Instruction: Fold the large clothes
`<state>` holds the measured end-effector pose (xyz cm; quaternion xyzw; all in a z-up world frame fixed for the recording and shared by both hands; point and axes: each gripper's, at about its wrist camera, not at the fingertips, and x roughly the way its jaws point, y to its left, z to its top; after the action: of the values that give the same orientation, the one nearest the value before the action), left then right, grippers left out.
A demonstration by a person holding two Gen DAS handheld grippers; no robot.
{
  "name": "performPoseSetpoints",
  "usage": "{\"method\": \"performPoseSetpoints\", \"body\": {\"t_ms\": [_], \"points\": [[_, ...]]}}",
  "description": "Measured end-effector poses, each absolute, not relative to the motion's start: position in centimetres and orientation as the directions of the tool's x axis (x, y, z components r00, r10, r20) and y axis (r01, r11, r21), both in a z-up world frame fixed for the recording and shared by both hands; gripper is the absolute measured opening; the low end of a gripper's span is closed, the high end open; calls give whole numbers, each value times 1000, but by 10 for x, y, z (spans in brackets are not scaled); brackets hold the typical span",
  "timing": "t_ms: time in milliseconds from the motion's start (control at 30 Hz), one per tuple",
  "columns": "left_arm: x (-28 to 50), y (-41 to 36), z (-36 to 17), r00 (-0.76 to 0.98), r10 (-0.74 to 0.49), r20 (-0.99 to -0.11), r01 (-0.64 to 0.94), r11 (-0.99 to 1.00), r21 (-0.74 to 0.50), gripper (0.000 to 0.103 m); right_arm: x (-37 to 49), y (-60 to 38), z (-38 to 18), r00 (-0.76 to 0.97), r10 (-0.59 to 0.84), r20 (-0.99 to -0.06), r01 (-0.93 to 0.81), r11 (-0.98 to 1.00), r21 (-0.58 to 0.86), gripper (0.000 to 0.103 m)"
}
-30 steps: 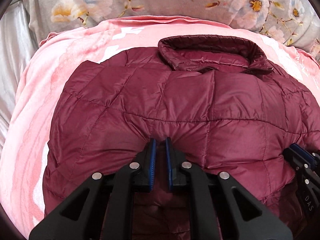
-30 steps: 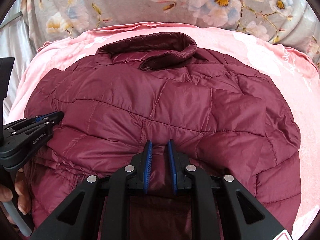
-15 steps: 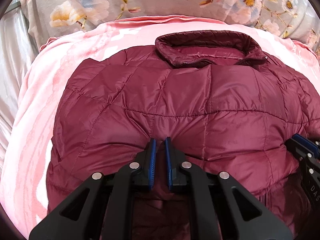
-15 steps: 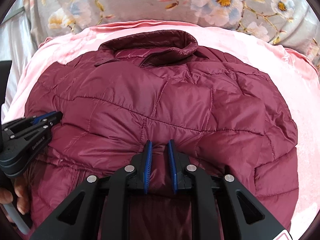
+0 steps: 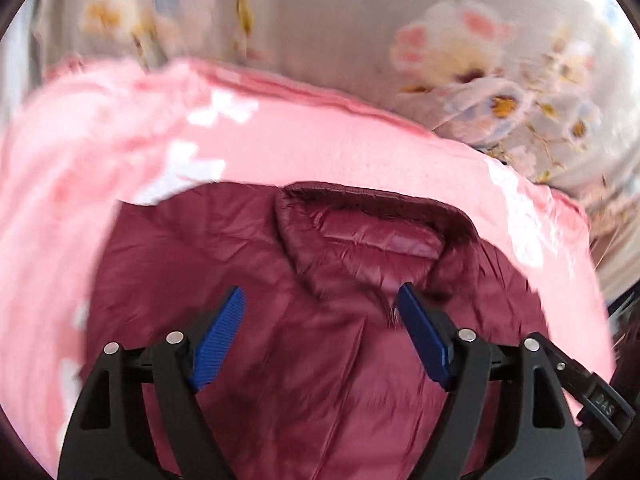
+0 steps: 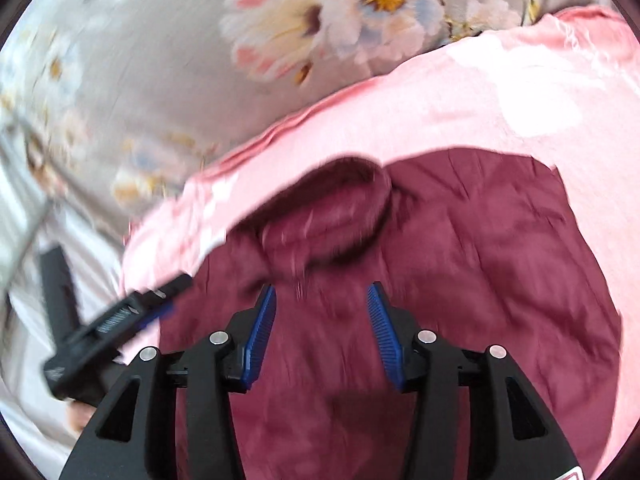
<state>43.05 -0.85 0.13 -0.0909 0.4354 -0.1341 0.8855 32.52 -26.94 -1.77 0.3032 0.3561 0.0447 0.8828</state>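
Looking down, your left gripper (image 5: 320, 334) and right gripper (image 6: 322, 330) have just sprung apart, empty, above the maroon jacket (image 5: 340, 360) on the pink blanket (image 5: 360, 140). Only the right view shows your hand (image 6: 82, 416); motion blurs everything.

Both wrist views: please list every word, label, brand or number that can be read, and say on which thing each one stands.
"DAS": white letters on the black body of the right gripper, at the lower right edge of the left wrist view.
Unreadable: a pale printed label on the side of the left gripper in the right wrist view, blurred by motion.
Unreadable: a red-edged sticker at the bottom right corner, cut off.
No text shows on the maroon jacket or the pink blanket.
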Motion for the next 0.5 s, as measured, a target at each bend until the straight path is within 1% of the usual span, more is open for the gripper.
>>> {"method": "performPoseSetpoints", "body": {"t_ms": [100,167,200,233,267,300,333,367,433,500], "points": [[472,-9,-30,482,-364,-797,98,926,-364,76,355,-277,-29,727,336,-598,154,769,620,49],[490,-9,-51,419,-405,-813,60,905,-420,72,373,-276,-43,701,370,-609,173,741,649,49],[492,-10,-56,407,-411,-816,47,901,-431,64,380,-276,-49,692,375,-617,182,736,652,49],[494,-11,-60,399,-414,-819,37,899,-436,50,389,-274,-57,678,376,-631,193,738,647,43],[495,-14,-62,394,-408,-823,38,902,-429,39,394,-272,-62,671,374,-641,201,740,642,35],[494,-17,-61,391,-394,-832,48,912,-408,14,397,-271,-65,667,375,-644,201,742,640,10],[492,-18,-59,397,-384,-834,58,917,-395,10,399,-269,-66,664,376,-646,191,750,633,9],[487,-17,-54,413,-387,-824,71,916,-394,9,396,-267,-62,679,369,-635,172,761,626,9],[476,-14,-41,450,-393,-802,108,915,-388,7,385,-264,-48,721,337,-606,117,802,586,8],[463,-8,-32,482,-397,-781,147,916,-375,7,376,-263,-42,739,314,-596,86,834,546,8]]}}
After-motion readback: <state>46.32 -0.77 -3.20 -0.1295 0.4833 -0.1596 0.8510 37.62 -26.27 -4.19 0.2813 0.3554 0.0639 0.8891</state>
